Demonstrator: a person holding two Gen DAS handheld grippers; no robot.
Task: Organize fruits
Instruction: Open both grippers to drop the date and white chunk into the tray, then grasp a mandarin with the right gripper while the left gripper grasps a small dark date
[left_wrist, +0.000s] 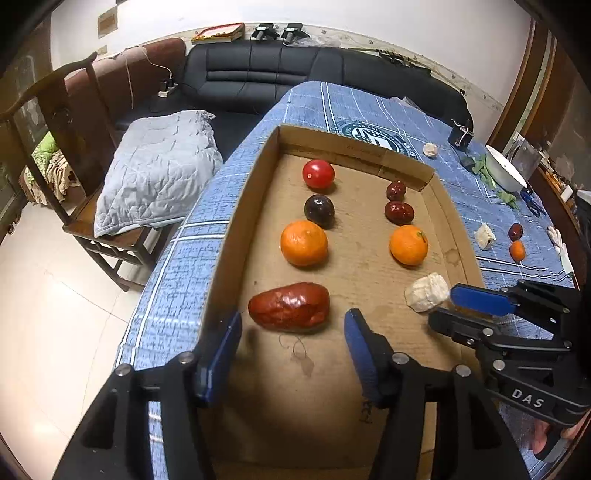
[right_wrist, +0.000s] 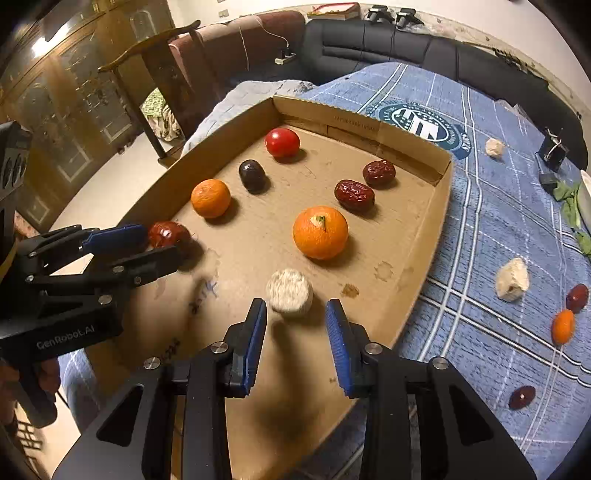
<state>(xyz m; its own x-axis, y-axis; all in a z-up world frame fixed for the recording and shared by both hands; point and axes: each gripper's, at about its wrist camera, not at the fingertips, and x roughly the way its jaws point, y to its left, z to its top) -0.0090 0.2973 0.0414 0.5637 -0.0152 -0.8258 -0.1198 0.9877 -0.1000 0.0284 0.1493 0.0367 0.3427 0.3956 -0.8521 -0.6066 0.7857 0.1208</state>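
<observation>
A shallow cardboard tray (left_wrist: 236, 236) (right_wrist: 436, 206) holds two rows of fruit. The left row has a large red date (left_wrist: 289, 307) (right_wrist: 167, 233), an orange (left_wrist: 304, 243) (right_wrist: 211, 198), a dark plum (left_wrist: 319, 211) (right_wrist: 252, 175) and a tomato (left_wrist: 318, 173) (right_wrist: 282, 142). The right row has a white chunk (left_wrist: 425, 292) (right_wrist: 289, 292), an orange (left_wrist: 408, 245) (right_wrist: 320, 232) and two red dates (left_wrist: 399, 212) (right_wrist: 354, 195). My left gripper (left_wrist: 291, 354) (right_wrist: 155, 242) is open just behind the large date. My right gripper (right_wrist: 295, 343) (left_wrist: 441, 304) is open just behind the white chunk.
On the blue checked cloth (right_wrist: 498, 206) right of the tray lie white chunks (right_wrist: 511, 277), a date (right_wrist: 577, 297), a small orange (right_wrist: 563, 325) and another date (right_wrist: 521, 397). A white bowl (left_wrist: 504, 168) stands at the far right. A wooden chair (left_wrist: 74, 147) with a quilt stands left of the table.
</observation>
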